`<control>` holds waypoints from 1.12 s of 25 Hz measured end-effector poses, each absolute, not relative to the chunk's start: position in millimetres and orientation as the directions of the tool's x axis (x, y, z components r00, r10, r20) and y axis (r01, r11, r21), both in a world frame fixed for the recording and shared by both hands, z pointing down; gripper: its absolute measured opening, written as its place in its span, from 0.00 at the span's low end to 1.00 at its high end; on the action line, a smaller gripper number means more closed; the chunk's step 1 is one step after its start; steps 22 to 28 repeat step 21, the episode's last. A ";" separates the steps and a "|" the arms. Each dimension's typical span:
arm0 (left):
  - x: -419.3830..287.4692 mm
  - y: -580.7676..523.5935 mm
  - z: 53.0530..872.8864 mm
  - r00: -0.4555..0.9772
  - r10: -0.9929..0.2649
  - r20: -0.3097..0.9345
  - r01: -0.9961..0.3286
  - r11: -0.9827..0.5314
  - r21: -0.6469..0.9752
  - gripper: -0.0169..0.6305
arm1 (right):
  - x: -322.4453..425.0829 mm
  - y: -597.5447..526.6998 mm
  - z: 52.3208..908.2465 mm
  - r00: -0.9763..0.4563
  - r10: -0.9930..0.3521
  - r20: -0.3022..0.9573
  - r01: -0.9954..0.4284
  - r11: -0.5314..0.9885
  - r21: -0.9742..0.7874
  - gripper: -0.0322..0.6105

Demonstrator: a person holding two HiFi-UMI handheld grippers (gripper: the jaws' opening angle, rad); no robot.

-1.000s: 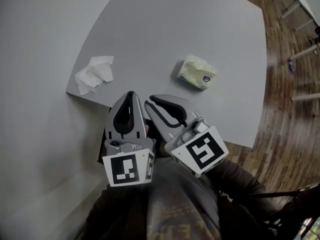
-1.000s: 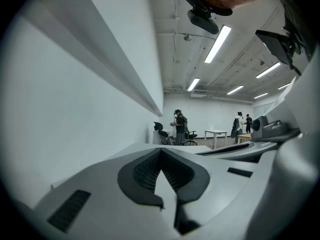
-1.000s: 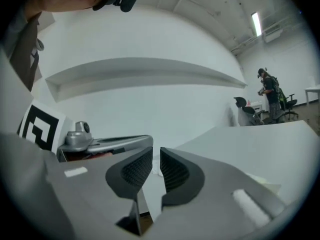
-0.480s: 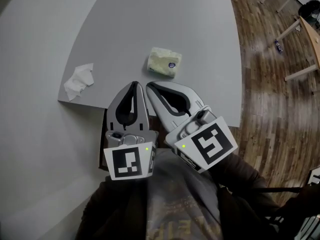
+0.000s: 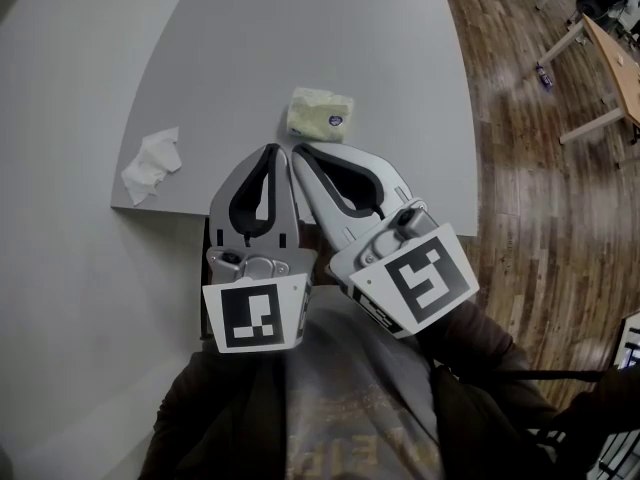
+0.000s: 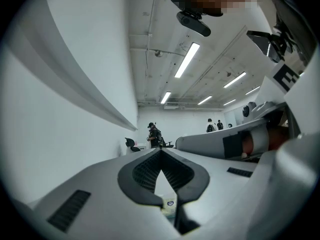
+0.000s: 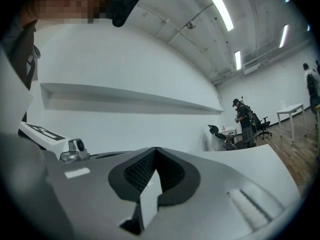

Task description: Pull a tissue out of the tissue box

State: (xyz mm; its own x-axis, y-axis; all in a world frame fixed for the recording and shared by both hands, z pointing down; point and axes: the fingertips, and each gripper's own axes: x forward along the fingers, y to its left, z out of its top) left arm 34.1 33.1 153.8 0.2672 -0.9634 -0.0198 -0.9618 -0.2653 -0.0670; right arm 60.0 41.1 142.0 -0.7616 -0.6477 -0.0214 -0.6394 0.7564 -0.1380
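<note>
On the grey table [image 5: 300, 28], near its front edge: the tissue box [image 5: 320, 114], lying flat, well apart from a crumpled tissue [image 5: 150, 165] at the left edge. Just before the box in the head view: left gripper [image 5: 275, 149] and right gripper [image 5: 299, 151], side by side, tips close to each other. Left jaws closed tip to tip, nothing gripped; only a small piece of the box seen through the gap behind the tips. Right jaws closed in the same way, also with nothing between.
</note>
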 end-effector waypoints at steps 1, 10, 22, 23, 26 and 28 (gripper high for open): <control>33.9 33.3 152.3 0.270 -0.963 -0.022 -0.961 -0.268 -0.066 0.02 | 60.5 41.3 140.8 -0.758 -0.651 -0.022 -0.643 0.753 -0.140 0.05; 29.7 36.9 147.7 0.272 -0.962 -0.021 -0.961 -0.270 -0.055 0.02 | 59.1 45.1 137.9 -0.750 -0.661 -0.008 -0.653 0.743 -0.143 0.05; 22.8 52.1 144.1 0.274 -0.961 -0.023 -0.960 -0.273 -0.063 0.02 | 48.8 58.4 134.1 -0.759 -0.651 -0.007 -0.645 0.753 -0.128 0.05; 22.8 52.1 144.1 0.274 -0.961 -0.023 -0.960 -0.273 -0.063 0.02 | 48.8 58.4 134.1 -0.759 -0.651 -0.007 -0.645 0.753 -0.128 0.05; 22.8 52.1 144.1 0.274 -0.961 -0.023 -0.960 -0.273 -0.063 0.02 | 48.8 58.4 134.1 -0.759 -0.651 -0.007 -0.645 0.753 -0.128 0.05; 22.8 52.1 144.1 0.274 -0.961 -0.023 -0.960 -0.273 -0.063 0.02 | 48.8 58.4 134.1 -0.759 -0.651 -0.007 -0.645 0.753 -0.128 0.05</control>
